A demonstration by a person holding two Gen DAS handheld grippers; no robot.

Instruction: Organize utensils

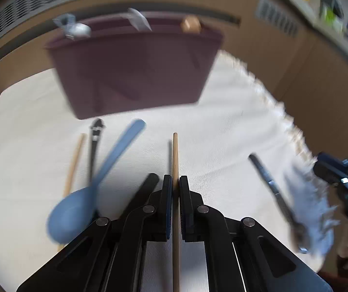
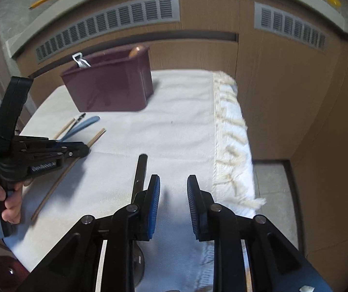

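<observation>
My left gripper [image 1: 175,182] is shut on a wooden chopstick [image 1: 175,155] that sticks out forward between its pads. In the right wrist view the same left gripper [image 2: 85,150] grips that chopstick [image 2: 98,135] near its middle. A blue spoon [image 1: 93,185], a second chopstick [image 1: 74,163] and a thin black utensil [image 1: 94,146] lie on the white cloth [image 1: 222,133] to its left. Beyond them stands the maroon bin [image 1: 135,73], with a few utensils poking out. My right gripper [image 2: 173,182] is open with nothing between its pads. A black-handled utensil [image 2: 140,170] lies just left of it.
The cloth's fringed edge [image 2: 229,131] runs down the right side, with floor below it. A wooden wall with vent grilles [image 2: 115,19] rises behind the bin [image 2: 110,87]. A hand [image 2: 8,202] grips the left gripper's handle. In the left wrist view the black-handled utensil [image 1: 271,189] lies at the right.
</observation>
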